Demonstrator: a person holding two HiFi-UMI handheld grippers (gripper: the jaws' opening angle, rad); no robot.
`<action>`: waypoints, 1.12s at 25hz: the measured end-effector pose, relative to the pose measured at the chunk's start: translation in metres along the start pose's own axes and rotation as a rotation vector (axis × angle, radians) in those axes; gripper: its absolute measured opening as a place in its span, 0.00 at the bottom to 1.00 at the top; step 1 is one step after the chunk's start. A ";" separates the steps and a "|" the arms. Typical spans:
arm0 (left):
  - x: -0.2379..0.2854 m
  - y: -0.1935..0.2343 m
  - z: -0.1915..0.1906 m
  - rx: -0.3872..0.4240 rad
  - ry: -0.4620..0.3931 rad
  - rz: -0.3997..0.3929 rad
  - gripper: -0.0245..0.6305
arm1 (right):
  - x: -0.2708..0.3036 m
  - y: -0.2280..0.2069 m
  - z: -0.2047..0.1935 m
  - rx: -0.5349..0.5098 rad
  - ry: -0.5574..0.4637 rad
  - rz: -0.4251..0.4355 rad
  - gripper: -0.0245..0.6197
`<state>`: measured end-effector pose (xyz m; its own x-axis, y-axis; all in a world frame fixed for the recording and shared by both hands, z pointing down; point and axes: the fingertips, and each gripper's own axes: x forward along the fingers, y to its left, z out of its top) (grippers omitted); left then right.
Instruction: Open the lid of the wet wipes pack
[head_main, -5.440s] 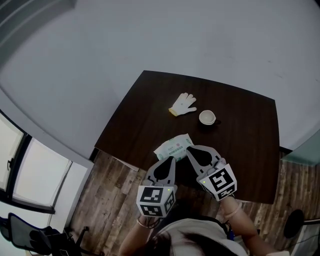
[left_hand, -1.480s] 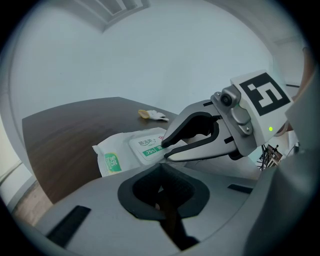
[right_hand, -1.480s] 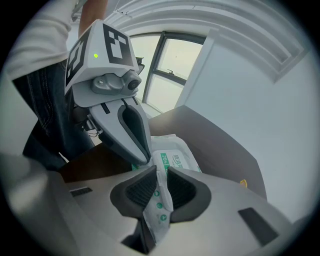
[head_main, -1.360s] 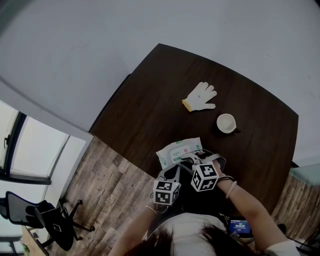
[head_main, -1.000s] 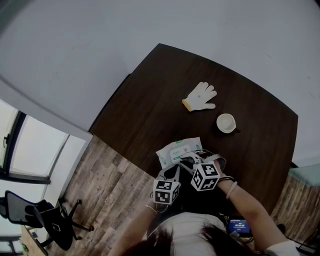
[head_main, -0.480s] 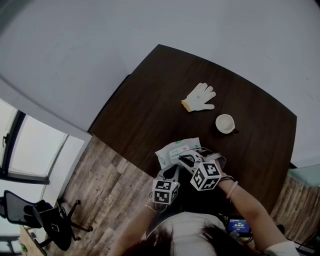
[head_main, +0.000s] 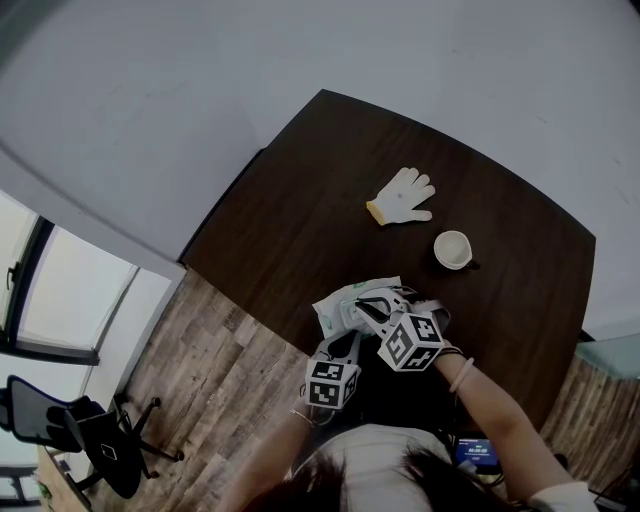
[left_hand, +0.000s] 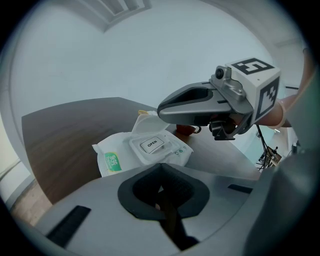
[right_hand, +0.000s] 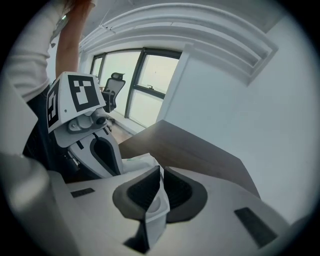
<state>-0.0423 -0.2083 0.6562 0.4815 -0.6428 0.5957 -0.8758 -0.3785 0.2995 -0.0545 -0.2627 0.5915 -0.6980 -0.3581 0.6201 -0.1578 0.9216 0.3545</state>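
Wet wipes pack (left_hand: 114, 156) lid (right_hand: 154, 210) is clamped by the downward-tilted right gripper (head_main: 368, 302), jaws just closed further; left gripper (head_main: 346, 340) clenched.

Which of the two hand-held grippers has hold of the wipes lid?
The right hand-held gripper: its jaws, just closing, pinch the white lid. The left hand-held gripper holds nothing.

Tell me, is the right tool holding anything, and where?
Yes: the right gripper, jaws just closed further, pinches the wet wipes pack's lid by its raised edge.
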 end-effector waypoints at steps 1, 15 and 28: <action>0.000 0.000 0.000 0.000 0.000 0.000 0.07 | 0.000 -0.002 0.001 0.009 -0.006 -0.003 0.09; -0.001 0.000 0.001 -0.011 0.000 -0.007 0.07 | 0.016 -0.034 0.004 0.117 -0.063 -0.060 0.12; 0.001 0.000 0.000 -0.009 -0.001 -0.012 0.07 | 0.038 -0.052 -0.005 0.232 -0.093 -0.079 0.14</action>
<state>-0.0415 -0.2090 0.6570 0.4925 -0.6390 0.5909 -0.8700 -0.3806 0.3134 -0.0688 -0.3245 0.6002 -0.7365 -0.4247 0.5265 -0.3629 0.9049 0.2223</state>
